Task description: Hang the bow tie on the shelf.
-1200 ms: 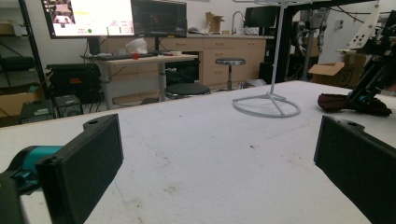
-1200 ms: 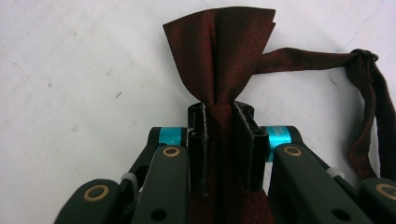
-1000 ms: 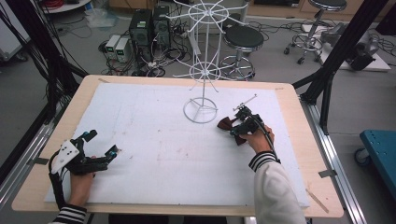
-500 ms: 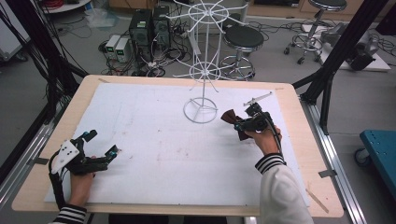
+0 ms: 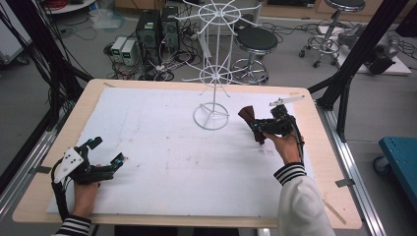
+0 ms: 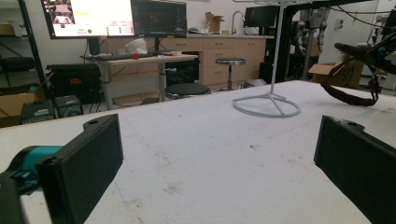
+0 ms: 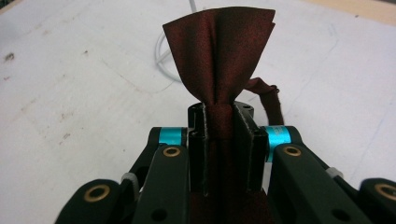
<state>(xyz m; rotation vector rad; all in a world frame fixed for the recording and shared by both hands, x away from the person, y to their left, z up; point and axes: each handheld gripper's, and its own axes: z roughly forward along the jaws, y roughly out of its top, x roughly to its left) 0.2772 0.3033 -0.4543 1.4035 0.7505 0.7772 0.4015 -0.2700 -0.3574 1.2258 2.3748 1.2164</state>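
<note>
Since the earlier frames, our right gripper [image 5: 259, 129] has carried the dark red bow tie [image 5: 247, 115] a little further right and up from the table [image 5: 147, 147], away from the base ring of the white wire display stand [image 5: 211, 117]. From the right gripper view, the bow tie [image 7: 219, 56] is pinched at its knot between the closed jaws, with one wing fanning upward beyond them and its strap [image 7: 268, 100] looping off to the side. It hangs clear of the white table cover, just beside the stand's base ring, not touching it. From the left gripper view we see the same bow tie and strap [image 6: 348, 95] dangling at the far right, past the stand's base [image 6: 267, 106]. Our left gripper [image 5: 105, 166] rests low near the front left corner of the table, well apart from the work, its jaws standing wide open with nothing between them. We judge the step in hand to be carrying the bow tie toward the stand to hang it. Next we would need to raise the right gripper to the height of one of the wire arms [image 5: 216, 78], orient the strap loop so it opens toward an arm's tip, and slip it over. The left gripper could come across to spread the strap if it hangs twisted.
</note>
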